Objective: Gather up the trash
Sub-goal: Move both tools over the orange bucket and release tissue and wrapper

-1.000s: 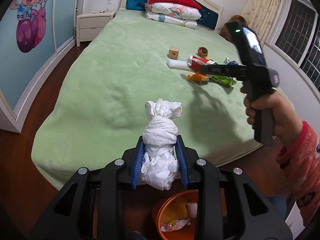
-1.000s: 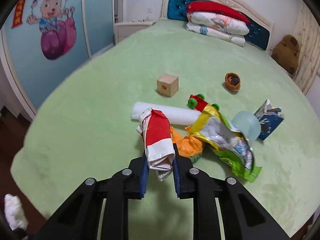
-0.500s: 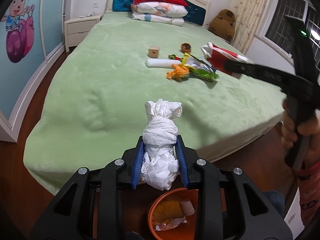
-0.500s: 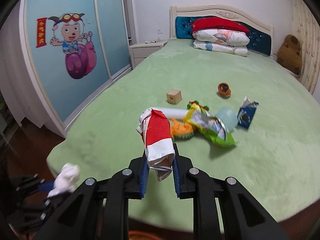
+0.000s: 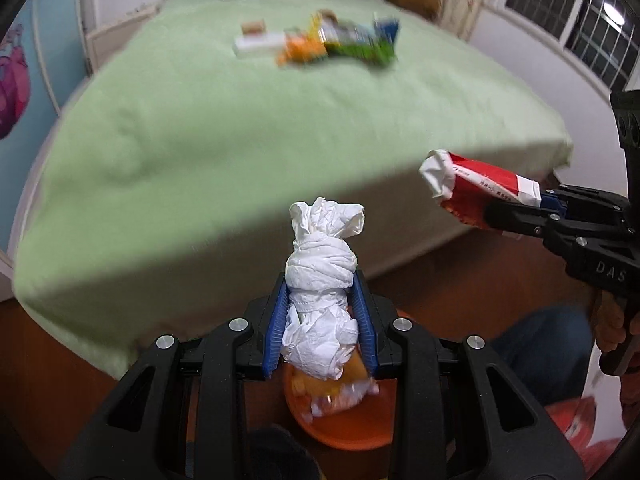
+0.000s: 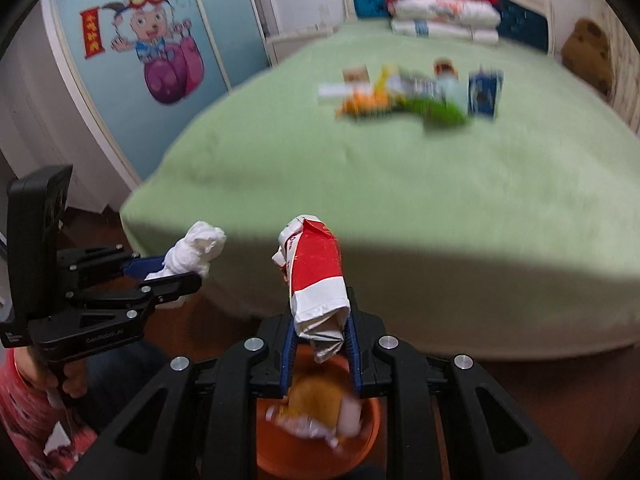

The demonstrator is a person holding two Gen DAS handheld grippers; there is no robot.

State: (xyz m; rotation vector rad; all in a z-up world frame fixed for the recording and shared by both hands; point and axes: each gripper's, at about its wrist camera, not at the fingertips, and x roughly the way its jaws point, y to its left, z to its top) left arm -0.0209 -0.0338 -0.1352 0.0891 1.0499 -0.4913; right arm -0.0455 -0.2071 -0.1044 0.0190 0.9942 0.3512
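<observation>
My left gripper (image 5: pixel 320 296) is shut on a crumpled white tissue wad (image 5: pixel 320 276), held above an orange bin (image 5: pixel 340 424) on the floor. The tissue wad also shows in the right wrist view (image 6: pixel 196 252). My right gripper (image 6: pixel 318 320) is shut on a red and white wrapper (image 6: pixel 316 276), just above the same orange bin (image 6: pixel 320 452), which holds yellow and white trash. The wrapper also shows at the right of the left wrist view (image 5: pixel 476 188). More trash (image 6: pixel 400 96) lies blurred on the green bed: a white roll, orange and green packets, a blue carton.
The green bed (image 5: pixel 240 128) fills the view beyond both grippers, its near edge just past the bin. A wooden block (image 6: pixel 356 74) and a small brown cup (image 6: pixel 444 67) sit by the trash. A wardrobe with a cartoon (image 6: pixel 156 52) stands on the left. The floor is wooden.
Both grippers have pulled back from the bed and dropped toward the floor. The right gripper with the wrapper now hangs over the orange bin, close beside the left gripper.
</observation>
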